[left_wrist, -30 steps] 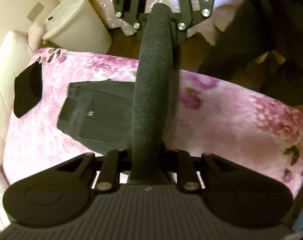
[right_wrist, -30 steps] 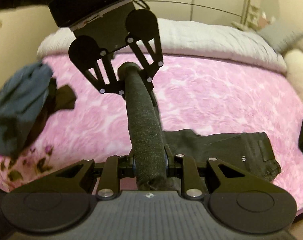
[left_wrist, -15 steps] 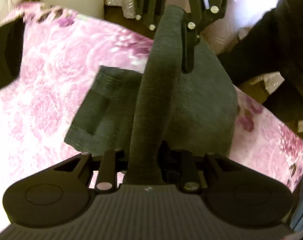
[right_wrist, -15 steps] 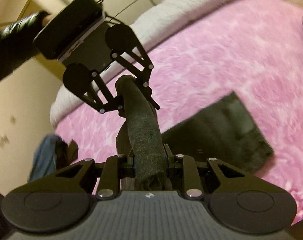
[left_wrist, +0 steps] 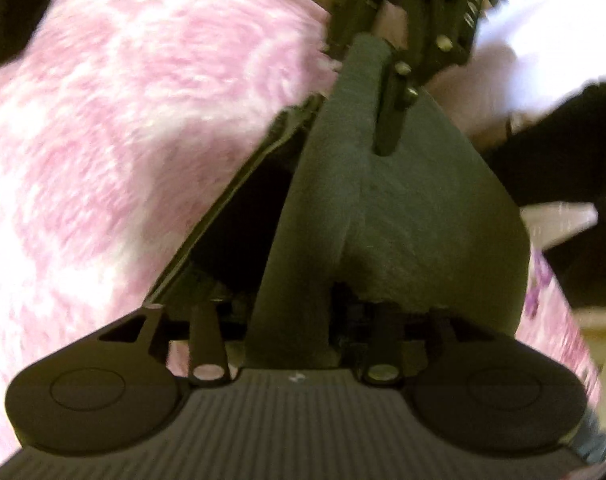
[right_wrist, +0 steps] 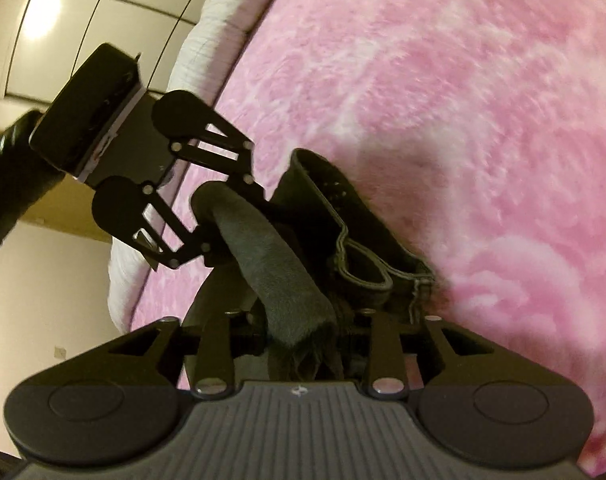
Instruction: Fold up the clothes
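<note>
Dark grey trousers (left_wrist: 407,208) hang stretched between the left gripper (left_wrist: 291,320) and right gripper (right_wrist: 299,328), each clamped on a rolled edge, just above the bed's pink floral blanket (right_wrist: 443,92).

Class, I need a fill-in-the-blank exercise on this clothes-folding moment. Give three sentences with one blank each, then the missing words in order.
1. The dark grey trousers are stretched between ____ grippers.
2. The blanket under the trousers is mostly ____ in colour.
3. The left gripper and the right gripper are each ____ on the trousers.

Missing words: two; pink; shut
</note>
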Motion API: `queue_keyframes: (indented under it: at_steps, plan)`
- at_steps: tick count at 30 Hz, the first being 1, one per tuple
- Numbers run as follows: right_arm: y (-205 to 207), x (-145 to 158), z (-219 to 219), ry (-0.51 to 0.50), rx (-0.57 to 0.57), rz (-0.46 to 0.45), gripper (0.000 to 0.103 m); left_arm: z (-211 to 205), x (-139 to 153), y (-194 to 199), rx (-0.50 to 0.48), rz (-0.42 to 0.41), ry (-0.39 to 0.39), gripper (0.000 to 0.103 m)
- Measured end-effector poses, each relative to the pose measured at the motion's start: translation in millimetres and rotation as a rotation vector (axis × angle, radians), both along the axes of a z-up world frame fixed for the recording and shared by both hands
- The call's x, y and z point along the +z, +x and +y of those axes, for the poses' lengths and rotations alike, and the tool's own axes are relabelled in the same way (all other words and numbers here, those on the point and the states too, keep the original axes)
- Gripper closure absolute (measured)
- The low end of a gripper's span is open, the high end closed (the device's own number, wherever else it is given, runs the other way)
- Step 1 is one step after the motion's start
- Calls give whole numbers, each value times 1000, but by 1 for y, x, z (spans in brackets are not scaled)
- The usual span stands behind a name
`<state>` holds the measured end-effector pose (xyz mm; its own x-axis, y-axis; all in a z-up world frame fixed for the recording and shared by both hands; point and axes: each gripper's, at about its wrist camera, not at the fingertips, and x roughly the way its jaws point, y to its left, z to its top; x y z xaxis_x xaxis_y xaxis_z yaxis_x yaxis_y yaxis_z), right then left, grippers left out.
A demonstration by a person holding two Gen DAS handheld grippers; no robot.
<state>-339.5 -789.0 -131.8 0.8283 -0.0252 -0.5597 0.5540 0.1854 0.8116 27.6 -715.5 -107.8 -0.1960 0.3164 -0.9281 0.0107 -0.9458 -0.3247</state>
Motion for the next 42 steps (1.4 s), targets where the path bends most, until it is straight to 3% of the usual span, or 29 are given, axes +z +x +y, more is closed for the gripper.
queue_keyframes:
  at_steps: [3,7,8,9,10,15,18,19,21,23,26,27,28,30,33,37,40,42]
  plan:
    - [-9,8,13,17,-57,-6,59,-12,15,23,157,37,6,58]
    - [-26,21,32,25,-172,7,58,-18,23,45,385,125,25,61]
    - [-28,22,34,24,-192,14,60,-19,21,47,423,129,28,62]
    - [-28,19,34,26,-207,24,72,-21,19,48,461,133,32,64]
    - [-27,17,33,28,-222,34,73,-22,16,47,496,124,34,65]
    - [-25,5,30,37,-296,84,77,-34,-5,47,605,92,8,63]
    - [-28,-4,25,48,-303,100,77,-34,-10,48,609,81,-18,59]
    - [-29,3,25,31,-295,111,76,-34,-8,49,610,80,-23,57]
    - [-29,15,26,-2,-279,133,64,-31,-6,53,634,74,-40,47]
    - [-29,27,27,-35,-263,155,64,-27,4,62,658,62,-62,47]
    - [-28,55,34,-151,-270,204,64,-14,30,80,676,48,-163,50]
    - [-28,67,37,-212,-283,225,64,-6,38,84,687,55,-194,62]
    - [-25,77,39,-259,-282,233,64,1,46,87,698,61,-225,67]
    - [-9,83,38,-310,-213,211,64,17,61,94,732,99,-242,70]
    - [26,72,29,-350,-46,179,64,34,59,91,811,216,-165,70]
    - [52,32,3,-319,45,199,69,38,19,71,870,215,-160,70]
    - [57,9,-12,-302,89,228,79,26,-12,68,955,189,-169,73]
    - [58,-2,-18,-301,119,231,81,16,-31,69,1005,153,-192,44]
